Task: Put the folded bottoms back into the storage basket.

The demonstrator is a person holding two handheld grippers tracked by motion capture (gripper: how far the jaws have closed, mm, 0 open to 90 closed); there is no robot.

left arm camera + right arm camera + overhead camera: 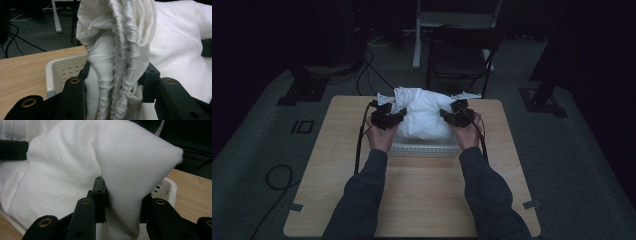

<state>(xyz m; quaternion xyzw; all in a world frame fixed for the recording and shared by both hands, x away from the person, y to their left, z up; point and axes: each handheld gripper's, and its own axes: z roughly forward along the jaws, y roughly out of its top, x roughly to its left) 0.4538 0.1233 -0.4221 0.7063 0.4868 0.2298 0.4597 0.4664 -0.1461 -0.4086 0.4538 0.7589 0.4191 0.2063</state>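
white pillow [424,117] sits in white basket [422,149] near table's [422,200] far edge. left gripper [388,116] clamps bunched pillowcase [117,57]; right gripper [456,114] pinches pillow's corner, w/ both jaws pressing cloth.

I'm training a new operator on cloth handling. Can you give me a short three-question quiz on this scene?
1. True or false: both grippers are shut on the white pillow.
2. What does the pillow rest in? A) a white perforated basket B) a cardboard box C) a drawer
3. What does the left gripper pinch: a smooth corner or bunched, gathered cloth?

Key: 1 true, the right gripper too. 2 A. 3 bunched, gathered cloth.
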